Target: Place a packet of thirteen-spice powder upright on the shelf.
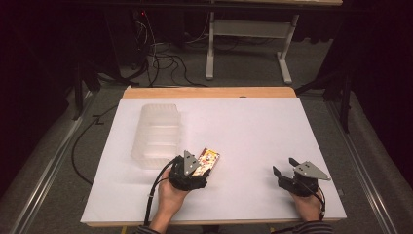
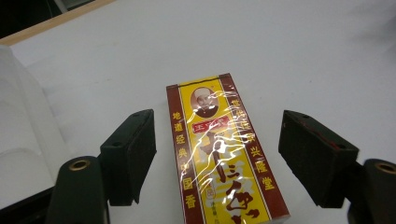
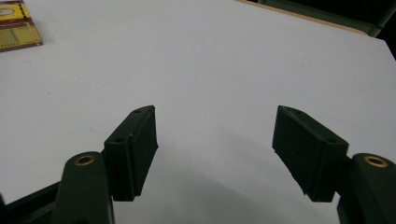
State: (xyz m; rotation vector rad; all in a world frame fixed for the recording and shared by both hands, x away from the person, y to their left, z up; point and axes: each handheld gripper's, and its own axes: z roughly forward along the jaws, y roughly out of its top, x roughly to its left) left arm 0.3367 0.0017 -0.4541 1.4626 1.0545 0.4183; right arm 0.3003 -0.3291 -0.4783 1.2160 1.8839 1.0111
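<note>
A flat yellow and dark red box (image 2: 219, 154) with printed characters and a small portrait lies on the white table top (image 1: 243, 131), wrapped in shiny film. My left gripper (image 2: 217, 156) stands open around it, one jaw on each side, with a gap to both long edges. In the high view the box (image 1: 208, 161) pokes out just ahead of the left gripper (image 1: 191, 168). My right gripper (image 1: 285, 173) is open near the front right of the table, and between its jaws (image 3: 215, 149) there is bare white surface. A corner of the box (image 3: 16, 25) shows far left in the right gripper view.
A clear plastic bin (image 1: 157, 134) stands on the table just left of and beyond the box; its wall (image 2: 21, 126) shows at the left of the left gripper view. A wooden strip (image 1: 209, 92) edges the table's far side. Cables and a desk frame (image 1: 248, 44) are on the floor beyond.
</note>
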